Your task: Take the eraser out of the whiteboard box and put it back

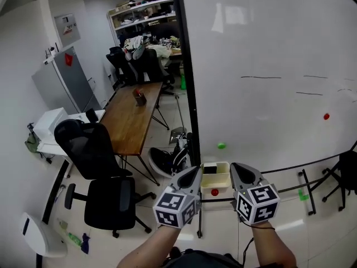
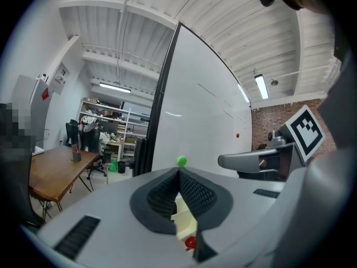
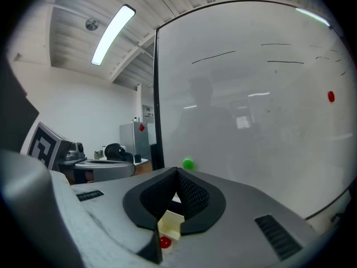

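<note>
Forearms (image 1: 149,249) reach forward together, left tongs (image 1: 195,170) and right tongs (image 1: 234,167) closed empty, flanking the box (image 1: 221,181).

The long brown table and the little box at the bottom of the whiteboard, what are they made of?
The table looks like wood: its top is warm brown with streaky grain and a soft shine. The box looks like plastic: it is smooth and cream-white with thin, even walls. That one is a guess from afar.

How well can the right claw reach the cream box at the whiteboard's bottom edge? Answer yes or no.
Probably yes: the right claw sits right beside the cream plastic box, with nothing between them. Its jaws are shut, so it must open first.
</note>
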A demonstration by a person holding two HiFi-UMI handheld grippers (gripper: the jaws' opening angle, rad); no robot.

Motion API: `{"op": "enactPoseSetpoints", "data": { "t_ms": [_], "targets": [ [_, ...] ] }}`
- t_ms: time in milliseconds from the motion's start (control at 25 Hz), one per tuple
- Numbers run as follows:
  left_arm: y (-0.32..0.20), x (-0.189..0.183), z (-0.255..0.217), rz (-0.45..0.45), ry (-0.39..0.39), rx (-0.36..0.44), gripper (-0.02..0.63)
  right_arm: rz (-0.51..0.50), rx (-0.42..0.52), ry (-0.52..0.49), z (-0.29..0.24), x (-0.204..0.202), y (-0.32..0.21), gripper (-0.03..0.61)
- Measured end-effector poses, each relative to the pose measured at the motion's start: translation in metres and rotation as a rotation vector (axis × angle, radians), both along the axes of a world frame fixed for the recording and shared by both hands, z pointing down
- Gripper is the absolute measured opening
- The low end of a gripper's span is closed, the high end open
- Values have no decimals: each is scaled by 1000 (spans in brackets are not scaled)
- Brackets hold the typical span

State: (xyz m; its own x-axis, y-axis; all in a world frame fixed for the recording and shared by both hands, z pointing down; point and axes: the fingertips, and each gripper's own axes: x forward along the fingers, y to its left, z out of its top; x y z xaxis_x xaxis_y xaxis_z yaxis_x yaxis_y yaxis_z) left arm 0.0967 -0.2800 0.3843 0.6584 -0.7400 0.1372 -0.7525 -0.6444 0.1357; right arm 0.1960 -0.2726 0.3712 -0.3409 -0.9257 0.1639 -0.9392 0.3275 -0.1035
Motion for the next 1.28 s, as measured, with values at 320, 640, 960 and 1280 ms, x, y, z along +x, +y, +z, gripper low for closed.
{"op": "enactPoseSetpoints", "data": {
  "t_ms": [320, 640, 960, 1280],
  "targets": [
    [11, 65, 31, -98, -31, -56, 28, -95, -4, -26, 26, 81, -3, 26],
    [52, 43, 46, -159, -13, -95, 28, -130, -28, -53, 42, 65, 15, 26],
    [127, -66, 35, -71, 67, -94, 26, -32, -51, 2, 31, -34, 103, 26],
    [182, -150, 35, 61, 131, -102, 27, 89, -20, 30, 22, -119, 182, 26]
  ]
}}
